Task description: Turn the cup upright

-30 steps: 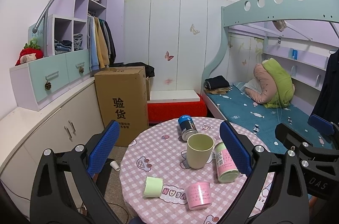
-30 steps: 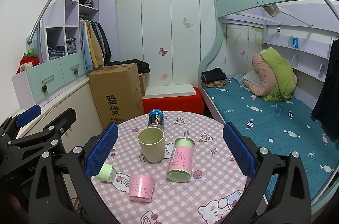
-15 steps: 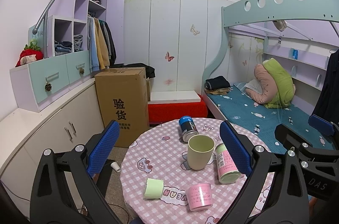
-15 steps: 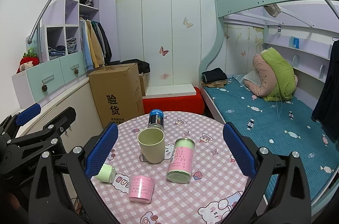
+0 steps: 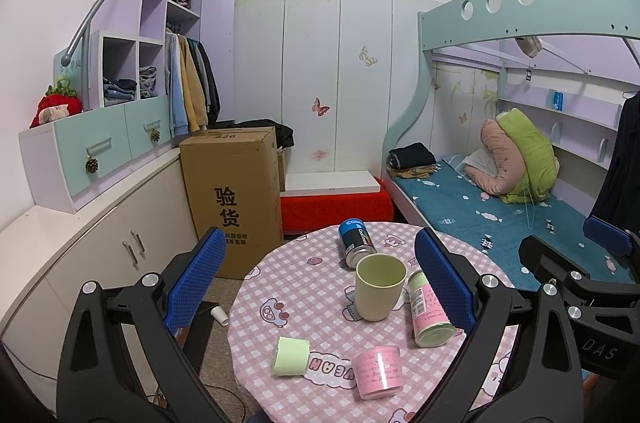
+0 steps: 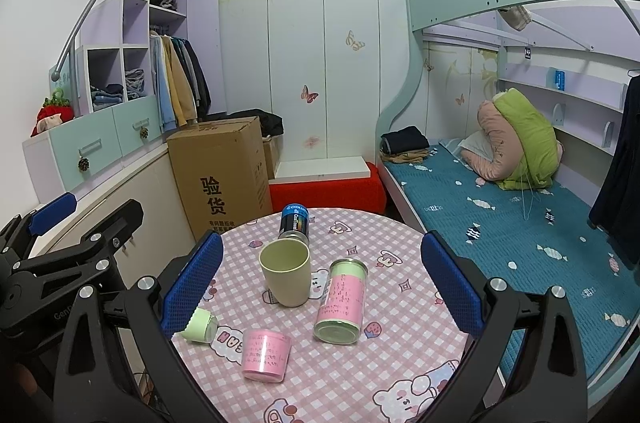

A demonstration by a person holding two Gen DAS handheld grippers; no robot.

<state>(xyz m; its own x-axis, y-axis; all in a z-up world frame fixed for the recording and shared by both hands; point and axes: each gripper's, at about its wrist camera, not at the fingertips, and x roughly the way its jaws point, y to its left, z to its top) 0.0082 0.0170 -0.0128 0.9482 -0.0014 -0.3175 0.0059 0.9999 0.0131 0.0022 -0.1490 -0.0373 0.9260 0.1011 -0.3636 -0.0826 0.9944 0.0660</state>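
A pale green cup (image 5: pixel 379 286) (image 6: pixel 285 272) stands upright, mouth up, in the middle of a round table with a pink checked cloth (image 5: pixel 298 287) (image 6: pixel 384 363). A pink cup (image 5: pixel 378 366) (image 6: pixel 265 349) stands mouth down near the front edge. A small light green cup (image 5: pixel 291 356) (image 6: pixel 200 325) lies on its side at the front left. My left gripper (image 5: pixel 320 279) is open and empty above the table. My right gripper (image 6: pixel 320 283) is open and empty above the table.
A pink and green can (image 5: pixel 428 309) (image 6: pixel 342 301) and a blue can (image 5: pixel 355 243) (image 6: pixel 295 223) lie on the table beside the green cup. A cardboard box (image 5: pixel 232 199) stands behind the table. A bunk bed (image 5: pixel 500 199) is to the right, white cabinets (image 5: pixel 100 243) to the left.
Both grippers have drifted slightly; the view of the table shifted a little. No object on the table has moved.
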